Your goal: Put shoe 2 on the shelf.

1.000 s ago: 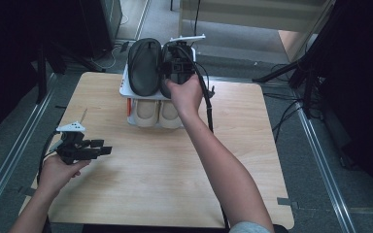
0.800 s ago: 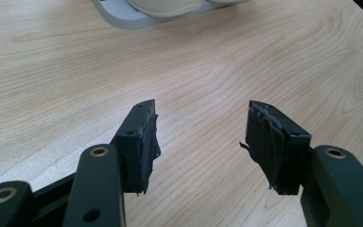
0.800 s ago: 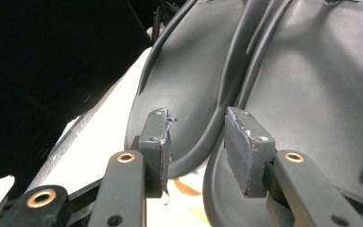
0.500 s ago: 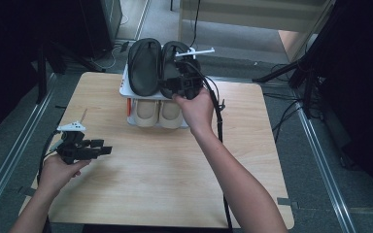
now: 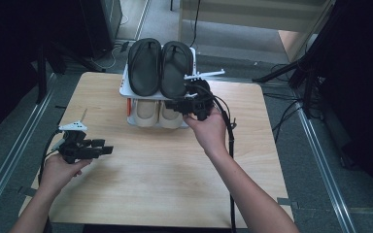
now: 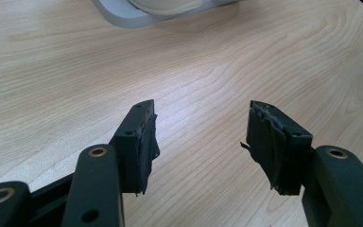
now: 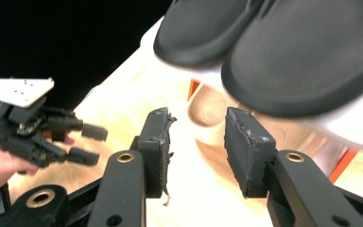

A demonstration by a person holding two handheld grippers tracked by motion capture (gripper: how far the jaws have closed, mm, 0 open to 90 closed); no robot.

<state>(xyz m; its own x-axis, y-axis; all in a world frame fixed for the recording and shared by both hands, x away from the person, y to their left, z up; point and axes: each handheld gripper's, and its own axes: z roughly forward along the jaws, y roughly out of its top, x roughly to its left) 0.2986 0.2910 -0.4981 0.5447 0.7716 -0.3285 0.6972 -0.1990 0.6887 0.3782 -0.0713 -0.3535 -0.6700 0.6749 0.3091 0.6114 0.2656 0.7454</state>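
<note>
Two black sandals [image 5: 144,65] [image 5: 175,68] lie side by side on top of a white two-level rack [image 5: 125,91]. A pair of beige shoes [image 5: 145,112] sits on its lower level. My right gripper [image 5: 175,105] hovers at the rack's front right and points left across the beige pair. In the right gripper view its jaws [image 7: 196,118] stand open with nothing between them, under the black sandals [image 7: 312,61] and in front of a beige shoe [image 7: 208,109]. My left gripper [image 5: 104,146] rests open over the wooden table's left side, its jaws [image 6: 201,111] bare above the wood.
The wooden table [image 5: 150,184] has free room in front of the rack and to its right. Metal rails and dark stands flank the table, with cables on the floor behind. The rack's base [image 6: 123,16] lies beyond my left gripper.
My right gripper has drawn back from the top of the rack toward the person and down, uncovering the right black sandal. The left gripper has stayed where it was.
</note>
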